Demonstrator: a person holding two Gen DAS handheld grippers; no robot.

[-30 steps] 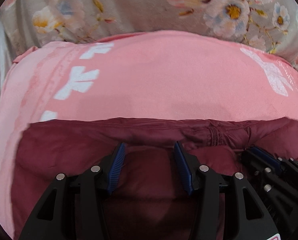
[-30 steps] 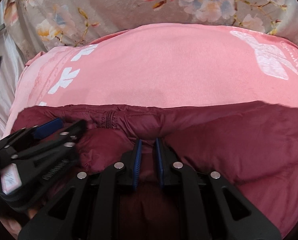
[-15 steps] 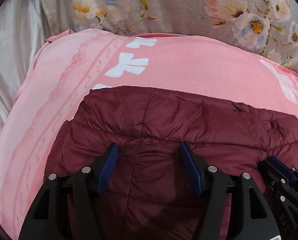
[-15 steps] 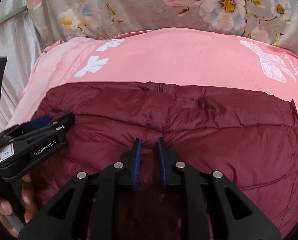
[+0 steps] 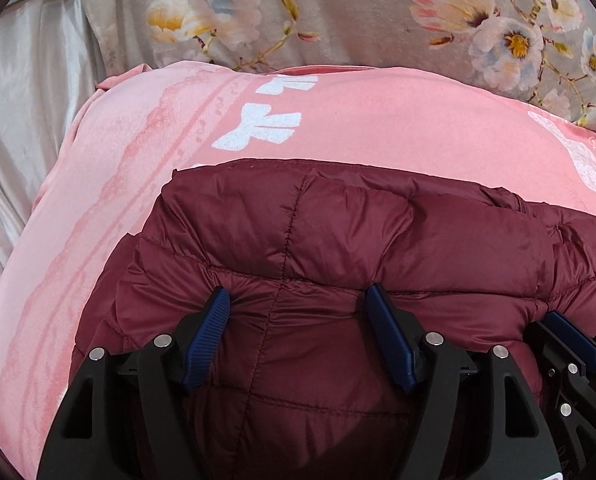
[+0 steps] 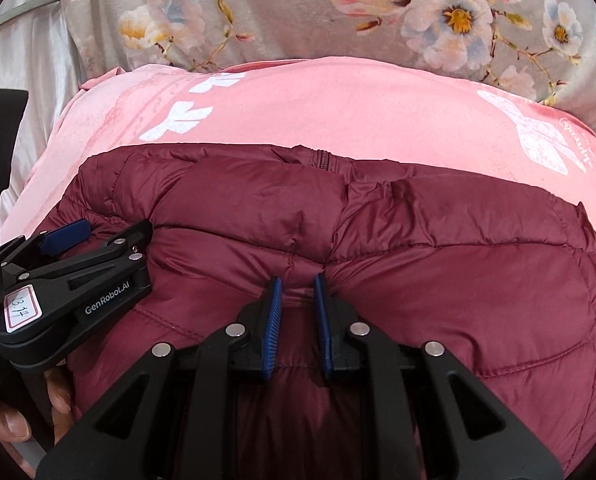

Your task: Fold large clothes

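Right wrist view shows the maroon puffer jacket (image 6: 377, 280) already doubled over, the right gripper (image 6: 296, 284) pinching its fold while the left gripper (image 5: 298, 300) jaws are opening, tidying left.

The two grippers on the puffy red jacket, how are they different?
The left gripper is spread wide and opening, pads off the jacket; the right gripper is nearly shut, pinching a small fold. The left sits nearer the jacket's corner, the right nearer its middle. Both are black with blue pads.

Pink printed blanket (image 5: 377, 128), floral grey bedcover (image 5: 357, 20), pale satin sheet (image 5: 22, 120)
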